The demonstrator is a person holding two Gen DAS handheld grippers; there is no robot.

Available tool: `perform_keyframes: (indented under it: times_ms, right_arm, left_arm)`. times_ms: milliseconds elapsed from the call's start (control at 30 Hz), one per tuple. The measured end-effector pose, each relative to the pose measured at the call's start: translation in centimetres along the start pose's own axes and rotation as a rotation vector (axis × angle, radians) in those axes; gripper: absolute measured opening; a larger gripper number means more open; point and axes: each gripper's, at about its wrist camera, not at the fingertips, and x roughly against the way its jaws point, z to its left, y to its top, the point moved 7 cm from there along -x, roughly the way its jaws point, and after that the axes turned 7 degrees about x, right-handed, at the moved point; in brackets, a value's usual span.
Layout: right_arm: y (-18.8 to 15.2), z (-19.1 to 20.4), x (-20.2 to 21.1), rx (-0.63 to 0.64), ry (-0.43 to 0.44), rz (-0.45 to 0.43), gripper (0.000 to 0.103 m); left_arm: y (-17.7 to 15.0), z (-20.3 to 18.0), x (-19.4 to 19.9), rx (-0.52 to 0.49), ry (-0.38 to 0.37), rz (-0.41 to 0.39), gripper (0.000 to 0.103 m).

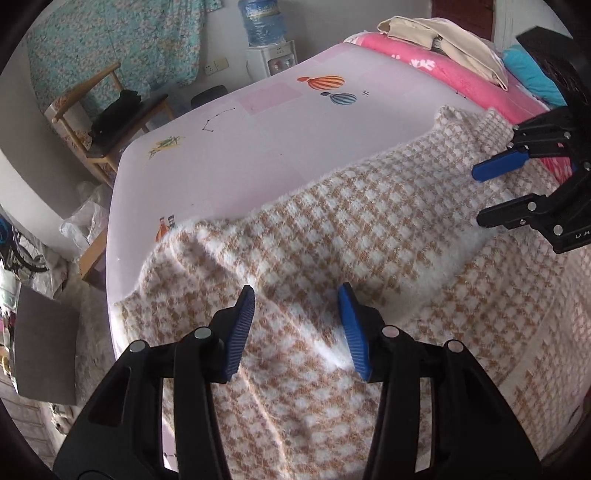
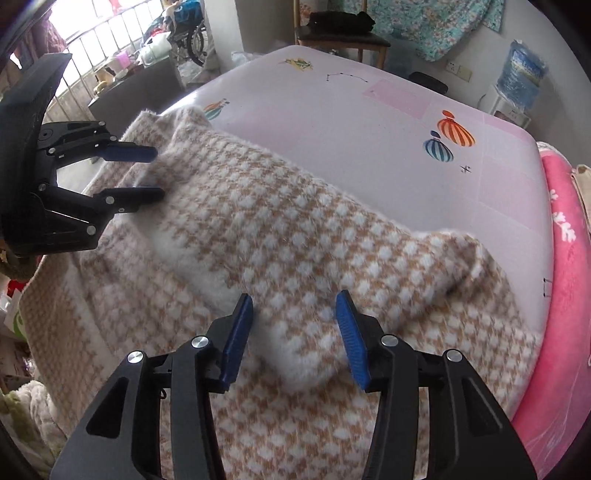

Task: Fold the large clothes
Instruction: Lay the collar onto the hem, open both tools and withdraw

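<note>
Both grippers spread over a half-folded sweater

Left gripper (image 1: 297,325) and right gripper (image 2: 293,338) hang released, grasping nothing, above the checked sweater (image 1: 332,229) on the pink table (image 1: 266,125). Its folded band runs from 10 to 4 o'clock just ahead of both; neither looks clearly nearer.

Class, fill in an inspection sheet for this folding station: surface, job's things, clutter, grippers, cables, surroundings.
Surface: pale pink sheet printed with balloons, partly bare.
Job's things: tan-and-white checked knit garment, one part folded over the rest.
Clutter: pink blanket and beige cloth along the far edge.
Grippers: left gripper open above the garment; right gripper open above the fold.
Cables: nothing seen.
Surroundings: water dispenser, wooden chair, floral curtain, wheelchair by the window.
</note>
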Motion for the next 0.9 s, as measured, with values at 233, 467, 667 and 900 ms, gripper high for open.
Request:
perform_keyframes:
  times_ms: [233,467,667,900]
  right_arm:
    - [-3.1,1.7,7.1,-0.153,0.015,-0.137,0.054]
    - [-9.8,6.0,10.4,-0.320,0.082,-0.238,0.076]
    - [-14.9,9.3,8.5,-0.375,0.020,-0.200,0.077]
    - [-17.0,10.0,5.5,-0.363,-0.080,-0.125,0.077]
  left_arm:
    - [-3.2,0.3,6.1,0.125,-0.029,-0.058,0.048]
    - [-9.8,-1.1,10.0,0.259,0.006,-0.069,0.075]
    - [-15.3,-3.5,8.8,0.318,0.049,-0.014,0.079]
    - [-17.5,-4.0,7.7,0.306,0.142,-0.002,0.080]
